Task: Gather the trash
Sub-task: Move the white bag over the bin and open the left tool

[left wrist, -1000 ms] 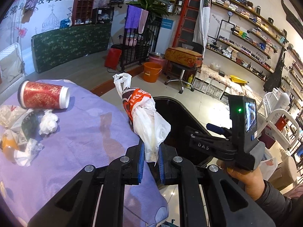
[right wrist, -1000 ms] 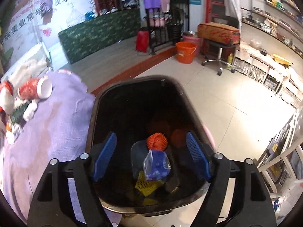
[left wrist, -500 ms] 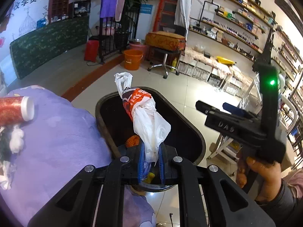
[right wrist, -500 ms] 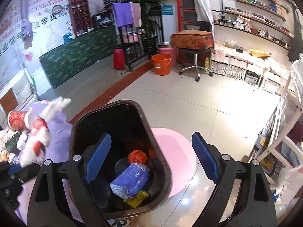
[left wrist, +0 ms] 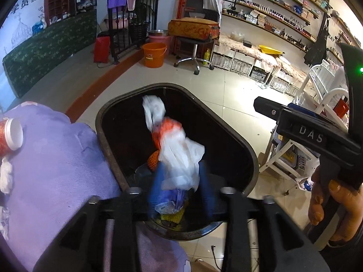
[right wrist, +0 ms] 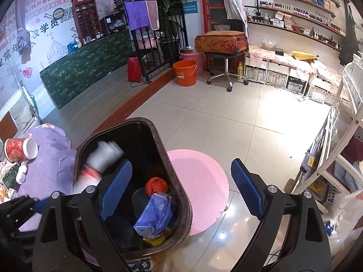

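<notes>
A white and orange plastic bag [left wrist: 179, 151] hangs blurred over the mouth of the black trash bin [left wrist: 102, 122]. Its lower end is still between the blue pads of my left gripper [left wrist: 181, 183], whose jaws are opening and no longer press on it. In the right wrist view the same bag [right wrist: 99, 158] shows as a blur at the bin's left side. My right gripper [right wrist: 181, 190] stands wide open with nothing in it, over the bin's right rim [right wrist: 181, 195]. Inside the bin lie a blue packet [right wrist: 154, 215] and an orange net ball [right wrist: 156, 185].
A purple-covered table [left wrist: 56, 158] adjoins the bin on the left, with a red paper cup [right wrist: 20, 149] on its side and crumpled tissues [left wrist: 5, 176]. A pink round mat [right wrist: 204, 185] lies right of the bin. A white rack [right wrist: 335, 140] stands at the right, an orange bucket [right wrist: 185, 72] further off.
My left gripper carried the bag from above the table to above the bin, then its jaws parted and the bag started to drop. My right gripper drew back to the right and opened wider.
</notes>
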Demonstrator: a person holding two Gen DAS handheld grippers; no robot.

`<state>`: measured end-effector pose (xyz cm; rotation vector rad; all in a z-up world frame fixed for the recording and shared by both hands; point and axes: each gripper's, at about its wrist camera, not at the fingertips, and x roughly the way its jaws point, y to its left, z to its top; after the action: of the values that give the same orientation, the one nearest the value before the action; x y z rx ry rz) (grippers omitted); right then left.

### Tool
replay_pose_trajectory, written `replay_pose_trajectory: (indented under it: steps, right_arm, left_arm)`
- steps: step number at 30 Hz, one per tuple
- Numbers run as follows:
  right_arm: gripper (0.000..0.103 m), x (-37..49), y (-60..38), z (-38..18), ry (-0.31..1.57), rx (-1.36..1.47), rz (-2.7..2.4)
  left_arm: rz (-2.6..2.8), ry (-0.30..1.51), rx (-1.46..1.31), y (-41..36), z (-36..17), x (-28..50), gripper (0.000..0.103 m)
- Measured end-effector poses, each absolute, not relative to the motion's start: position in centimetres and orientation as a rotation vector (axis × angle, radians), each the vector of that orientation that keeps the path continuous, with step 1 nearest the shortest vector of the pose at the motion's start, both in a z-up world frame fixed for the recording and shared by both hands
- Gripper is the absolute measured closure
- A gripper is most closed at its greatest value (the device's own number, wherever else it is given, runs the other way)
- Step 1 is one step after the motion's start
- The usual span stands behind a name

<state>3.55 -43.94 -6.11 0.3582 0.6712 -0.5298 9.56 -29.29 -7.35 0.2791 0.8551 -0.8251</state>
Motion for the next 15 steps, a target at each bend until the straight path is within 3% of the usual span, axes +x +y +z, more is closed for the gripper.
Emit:
replay_pose_trajectory:
  steps: [1, 4, 15]
  right_arm:
    - [0.013, 3.5, -44.0, -6.1, 0.667, 0.361, -0.53]
    - [0.012, 3.5, -43.9, -6.1, 0.663, 0.366, -0.529]
    - [0.012, 4.7, -42.1, -5.7, 0.664, 0.356, -0.479]
  left_arm:
    - [-0.827, 0.84, 0.275, -29.0, -7.2, 9.6, 0.038]
    - [-0.817, 0.802, 0.255, -28.3, -6.7, 9.3, 0.026]
    - [-0.733, 0.776, 0.184, -24.4, -5.2, 8.9, 0.017]
